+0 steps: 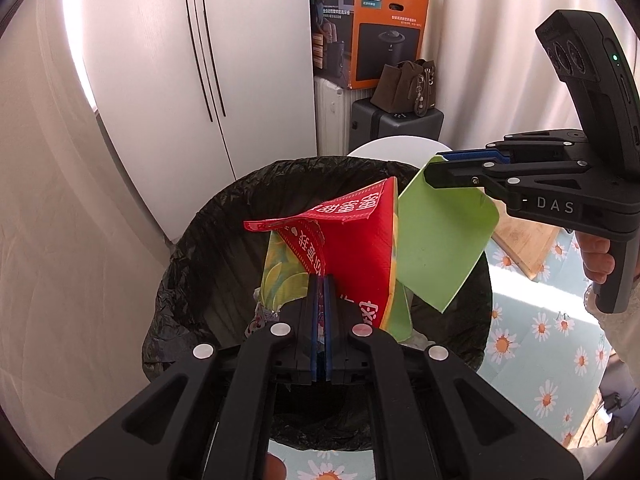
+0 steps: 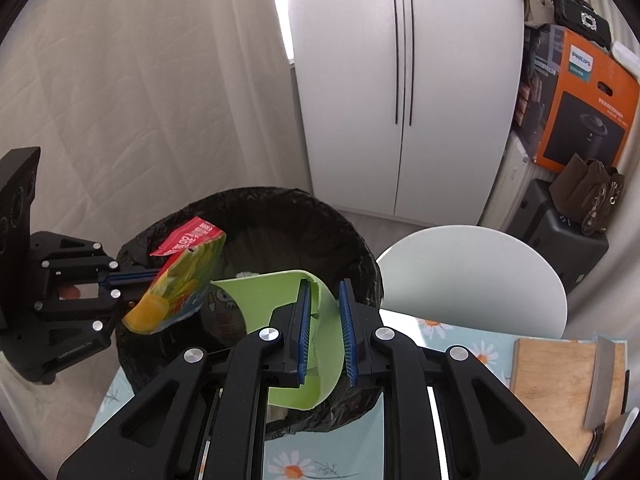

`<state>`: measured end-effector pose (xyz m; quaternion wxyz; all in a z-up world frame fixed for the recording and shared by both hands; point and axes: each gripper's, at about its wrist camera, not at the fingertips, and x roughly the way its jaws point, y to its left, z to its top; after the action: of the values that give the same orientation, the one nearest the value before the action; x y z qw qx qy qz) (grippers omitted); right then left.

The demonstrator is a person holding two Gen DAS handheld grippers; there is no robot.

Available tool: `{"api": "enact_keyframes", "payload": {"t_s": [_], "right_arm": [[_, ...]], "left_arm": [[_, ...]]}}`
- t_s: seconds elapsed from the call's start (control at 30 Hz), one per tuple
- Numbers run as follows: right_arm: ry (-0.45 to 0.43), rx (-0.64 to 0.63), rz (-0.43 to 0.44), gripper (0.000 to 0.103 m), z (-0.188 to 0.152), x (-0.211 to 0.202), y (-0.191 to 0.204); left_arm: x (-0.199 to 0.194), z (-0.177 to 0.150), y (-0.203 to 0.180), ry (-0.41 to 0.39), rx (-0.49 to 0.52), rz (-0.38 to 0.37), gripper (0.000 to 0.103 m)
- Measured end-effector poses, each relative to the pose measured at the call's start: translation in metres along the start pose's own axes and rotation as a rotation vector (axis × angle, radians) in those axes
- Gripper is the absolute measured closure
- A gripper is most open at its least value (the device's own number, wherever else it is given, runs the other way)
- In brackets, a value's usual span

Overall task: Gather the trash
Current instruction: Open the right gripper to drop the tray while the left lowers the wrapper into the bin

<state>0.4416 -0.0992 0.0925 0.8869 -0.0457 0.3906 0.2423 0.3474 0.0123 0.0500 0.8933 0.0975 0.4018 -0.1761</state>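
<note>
The left gripper [image 1: 320, 312] is nearly closed on a red and yellow snack wrapper [image 1: 340, 240]. The right gripper [image 2: 325, 332], jaws a little apart, has a green sheet [image 2: 296, 320] curled between them. Both pieces hang over the bin [image 1: 192, 248] with its black liner, not yet dropped. Rubbish already lies inside. Beyond are a white round stool [image 2: 480, 276] and a cupboard [image 2: 400, 100]; the wide rim leaves room.

The bottom of the bin [image 1: 192, 280] is hidden under the red packet [image 1: 352, 248] and the green sheet [image 1: 440, 248]. Behind the bin, a white stool [image 2: 472, 276] shows only its seat. Right of the bin, the knife [image 2: 602, 384] on the board [image 2: 552, 380] is cut by the picture edge. Small print on the orange box [image 1: 384, 28] is too small to read.
</note>
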Motion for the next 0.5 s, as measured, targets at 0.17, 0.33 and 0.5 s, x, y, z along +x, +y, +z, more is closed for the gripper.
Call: {"api": "enact_keyframes", "payload": {"t_s": [0.17, 0.33, 0.5], "right_arm": [[-0.015, -0.035, -0.080, 0.046, -0.004, 0.004, 0.004], [-0.032, -0.046, -0.115, 0.024, -0.011, -0.005, 0.006], [-0.044, -0.079, -0.148, 0.018, -0.020, -0.017, 0.010]], "left_arm": [[-0.002, -0.009, 0.014, -0.016, -0.050, -0.067, 0.020], [-0.014, -0.018, 0.011, -0.049, -0.041, -0.012, 0.008], [-0.022, -0.027, 0.011, -0.040, -0.077, 0.053, 0.006]]}}
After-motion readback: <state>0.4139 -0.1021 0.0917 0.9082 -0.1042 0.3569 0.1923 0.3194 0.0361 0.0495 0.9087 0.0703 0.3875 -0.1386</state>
